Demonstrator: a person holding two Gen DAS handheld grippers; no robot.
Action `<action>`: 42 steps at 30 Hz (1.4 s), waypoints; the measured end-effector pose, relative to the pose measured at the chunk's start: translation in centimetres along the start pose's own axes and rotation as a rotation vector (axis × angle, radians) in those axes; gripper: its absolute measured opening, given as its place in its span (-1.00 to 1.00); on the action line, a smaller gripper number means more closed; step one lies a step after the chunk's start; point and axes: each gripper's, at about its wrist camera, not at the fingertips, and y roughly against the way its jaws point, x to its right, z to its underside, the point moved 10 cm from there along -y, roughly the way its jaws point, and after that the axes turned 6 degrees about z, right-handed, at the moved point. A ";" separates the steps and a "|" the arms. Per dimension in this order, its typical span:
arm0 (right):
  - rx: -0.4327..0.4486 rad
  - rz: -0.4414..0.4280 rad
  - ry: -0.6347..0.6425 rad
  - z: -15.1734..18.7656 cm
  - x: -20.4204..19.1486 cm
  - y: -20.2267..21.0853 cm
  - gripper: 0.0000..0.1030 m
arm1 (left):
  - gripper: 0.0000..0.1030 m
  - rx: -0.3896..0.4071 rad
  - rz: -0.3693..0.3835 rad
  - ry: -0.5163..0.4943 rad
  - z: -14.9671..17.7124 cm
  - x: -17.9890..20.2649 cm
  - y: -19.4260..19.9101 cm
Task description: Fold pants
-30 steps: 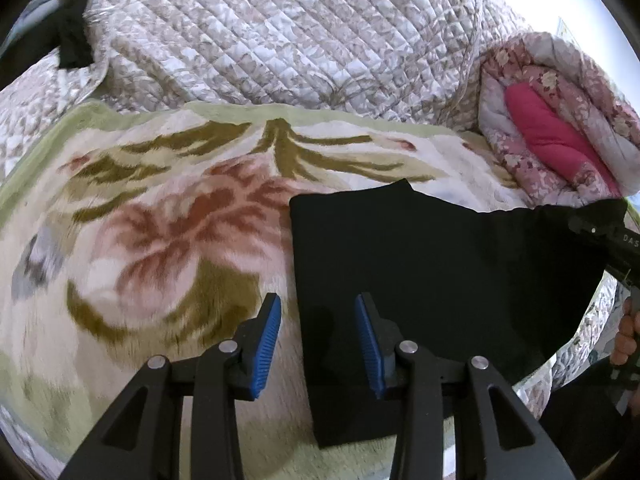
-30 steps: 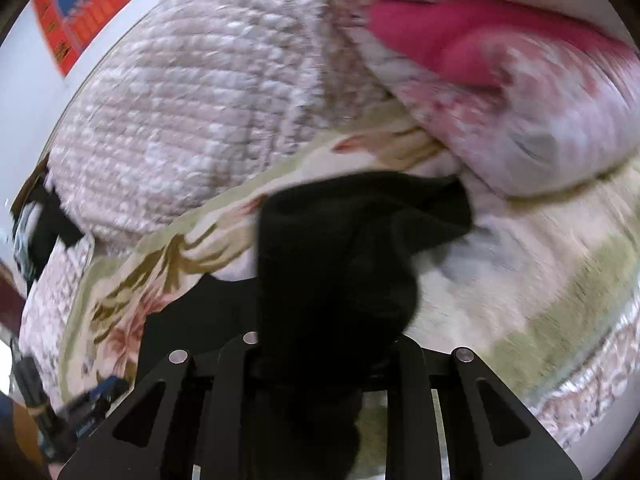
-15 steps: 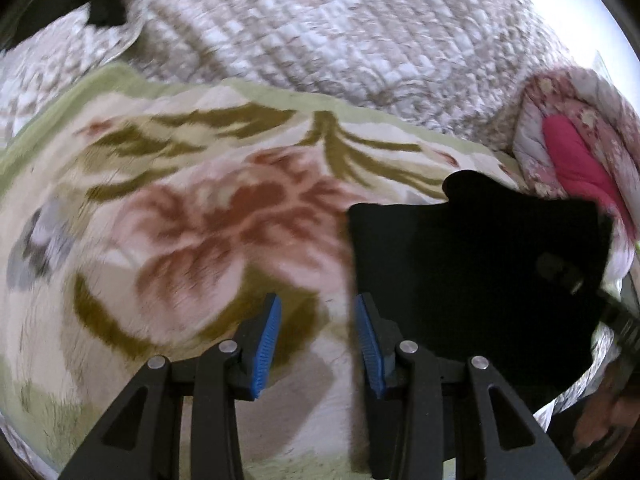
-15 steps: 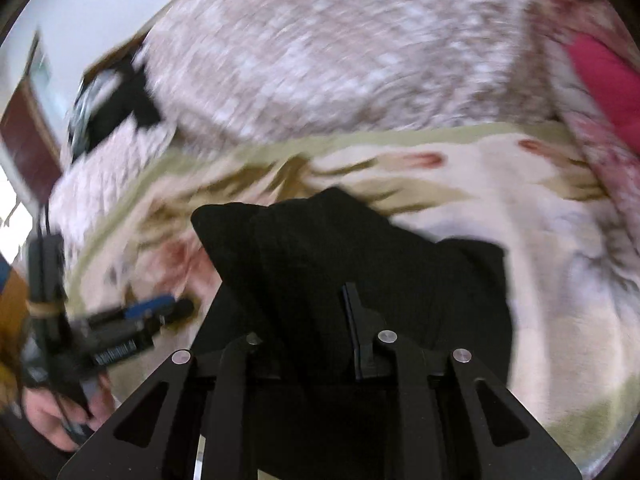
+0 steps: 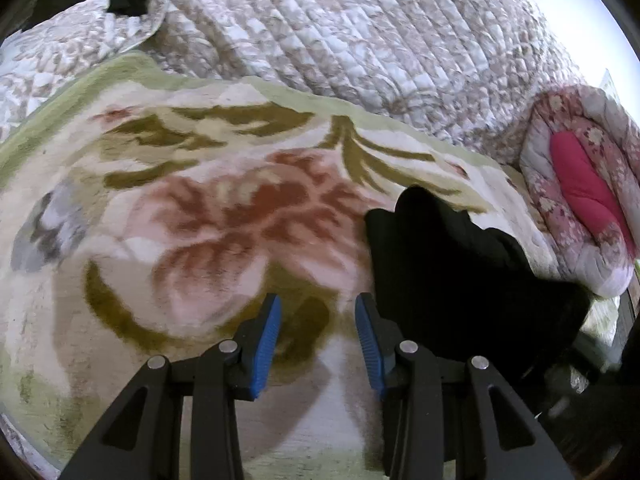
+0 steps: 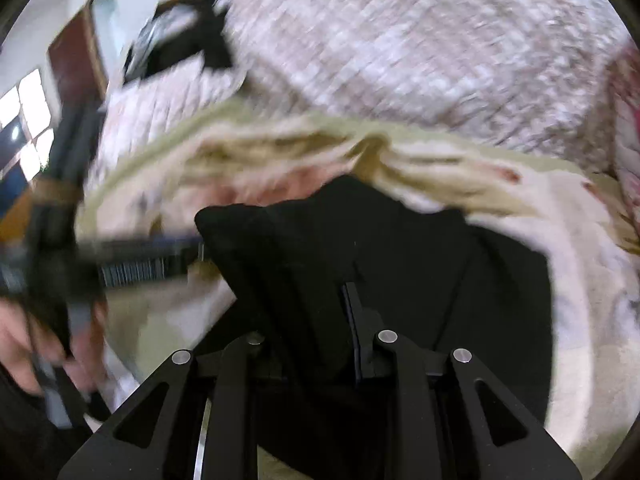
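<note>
Pants (image 6: pixel 400 264) clenched in my right tongs (image 6: pixel 316 320) (carrying the fold over); left tongs (image 5: pixel 318 336) released, empty, near blanket (image 5: pixel 200 240).

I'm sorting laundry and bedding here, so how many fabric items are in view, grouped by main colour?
Black: 1, the pants
Cream and green flowered: 1, the blanket
Beige quilted: 1, the bedspread
Pink flowered: 1, the rolled quilt
Total: 4
</note>
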 end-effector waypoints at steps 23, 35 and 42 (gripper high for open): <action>0.108 -0.191 0.124 1.8 -3.5 5.8 0.21 | -0.20 0.041 -0.006 0.021 0.0 -1.2 1.0; -0.041 -0.089 -0.142 2.3 4.2 4.4 -0.31 | -0.20 0.127 0.225 -0.145 -1.0 6.6 3.0; -0.082 0.006 -0.221 -1.4 10.3 2.0 -0.31 | -0.20 0.091 0.174 -0.236 -3.0 9.4 0.7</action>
